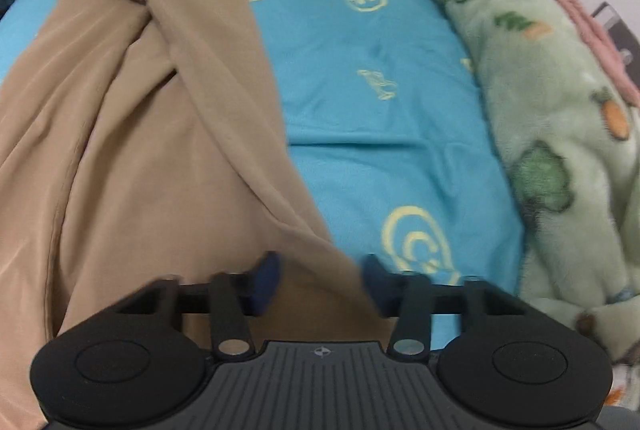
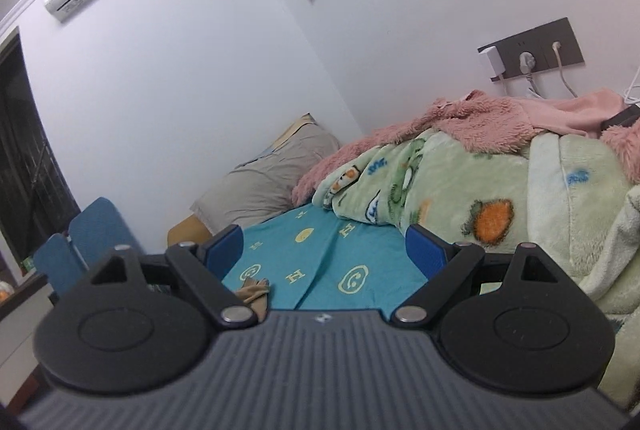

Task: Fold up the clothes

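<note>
A tan garment (image 1: 160,134) lies spread on the turquoise bedsheet (image 1: 372,102), partly folded over itself, its far end bunched. My left gripper (image 1: 322,280) is open just above the garment's near right edge, its blue pads either side of the cloth edge without closing on it. My right gripper (image 2: 324,250) is open and empty, raised and pointing along the bed toward the wall. A small bunched bit of the tan garment (image 2: 252,290) shows low by its left finger.
A green cartoon-print fleece blanket (image 1: 560,118) lies along the right side of the bed, with pink fluffy fabric (image 2: 480,122) on top. A grey pillow (image 2: 272,182) sits at the head. A blue chair (image 2: 84,242) stands left of the bed.
</note>
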A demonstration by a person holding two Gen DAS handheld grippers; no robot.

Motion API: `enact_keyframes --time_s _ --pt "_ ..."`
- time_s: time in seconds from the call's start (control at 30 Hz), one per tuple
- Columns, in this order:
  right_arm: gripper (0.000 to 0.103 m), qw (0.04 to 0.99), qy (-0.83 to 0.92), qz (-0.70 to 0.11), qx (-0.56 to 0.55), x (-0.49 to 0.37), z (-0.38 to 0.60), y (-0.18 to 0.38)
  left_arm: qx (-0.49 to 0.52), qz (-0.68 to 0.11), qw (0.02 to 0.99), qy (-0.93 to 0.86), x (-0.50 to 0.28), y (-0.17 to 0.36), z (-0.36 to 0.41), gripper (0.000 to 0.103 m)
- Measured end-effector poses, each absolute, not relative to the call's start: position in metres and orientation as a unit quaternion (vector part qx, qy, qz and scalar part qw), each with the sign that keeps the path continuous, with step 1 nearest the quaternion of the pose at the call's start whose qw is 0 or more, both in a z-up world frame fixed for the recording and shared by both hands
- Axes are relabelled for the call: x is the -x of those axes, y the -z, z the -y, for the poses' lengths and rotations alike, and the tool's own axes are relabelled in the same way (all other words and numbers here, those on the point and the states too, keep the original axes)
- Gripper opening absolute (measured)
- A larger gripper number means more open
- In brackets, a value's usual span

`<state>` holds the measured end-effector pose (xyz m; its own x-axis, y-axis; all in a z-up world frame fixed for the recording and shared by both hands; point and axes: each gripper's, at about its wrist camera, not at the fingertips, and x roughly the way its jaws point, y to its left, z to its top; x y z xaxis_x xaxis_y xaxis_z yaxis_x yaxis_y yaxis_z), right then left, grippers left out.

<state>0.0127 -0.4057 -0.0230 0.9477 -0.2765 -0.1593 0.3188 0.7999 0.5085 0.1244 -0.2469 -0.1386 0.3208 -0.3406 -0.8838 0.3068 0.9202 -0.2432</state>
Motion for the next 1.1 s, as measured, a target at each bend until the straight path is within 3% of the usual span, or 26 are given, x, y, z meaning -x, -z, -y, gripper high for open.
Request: enact_keyframes --time_s 0.07,0.27,0.4,0.63,0.7,0.77,0.93,1.1 --pt "0.09 0.949 0.153 -0.042 -0.273 -0.013 0.402 0.023 0.022 -0.543 0.812 0.214 -0.127 0.137 0.24 0.01" --pt "0.09 0.947 0.148 -0.052 -0.279 -0.017 0.403 0.026 0.126 -0.552 0.788 0.241 -0.138 0.128 0.185 0.007" --pt "0.09 0.949 0.144 -0.062 -0.274 -0.02 0.4 0.026 0.107 -0.561 0.785 0.24 -0.142 0.129 0.153 0.008" --pt "0.09 0.954 0.14 -0.075 -0.254 -0.025 0.392 0.024 0.056 -0.563 0.796 0.215 -0.139 0.125 0.127 0.029" --pt "0.09 0.955 0.141 -0.077 -0.25 -0.025 0.39 0.023 0.056 -0.552 0.804 0.213 -0.135 0.116 0.125 0.038" --pt "0.09 0.956 0.142 -0.077 -0.246 -0.025 0.388 0.023 0.056 -0.542 0.81 0.216 -0.129 0.106 0.129 0.057" --pt "0.09 0.956 0.145 -0.082 -0.24 -0.029 0.386 0.024 0.067 -0.537 0.808 0.234 -0.122 0.094 0.141 0.066" --pt "0.09 0.957 0.146 -0.09 -0.235 -0.032 0.384 0.026 0.076 -0.58 0.779 0.225 -0.117 0.121 0.158 0.062"
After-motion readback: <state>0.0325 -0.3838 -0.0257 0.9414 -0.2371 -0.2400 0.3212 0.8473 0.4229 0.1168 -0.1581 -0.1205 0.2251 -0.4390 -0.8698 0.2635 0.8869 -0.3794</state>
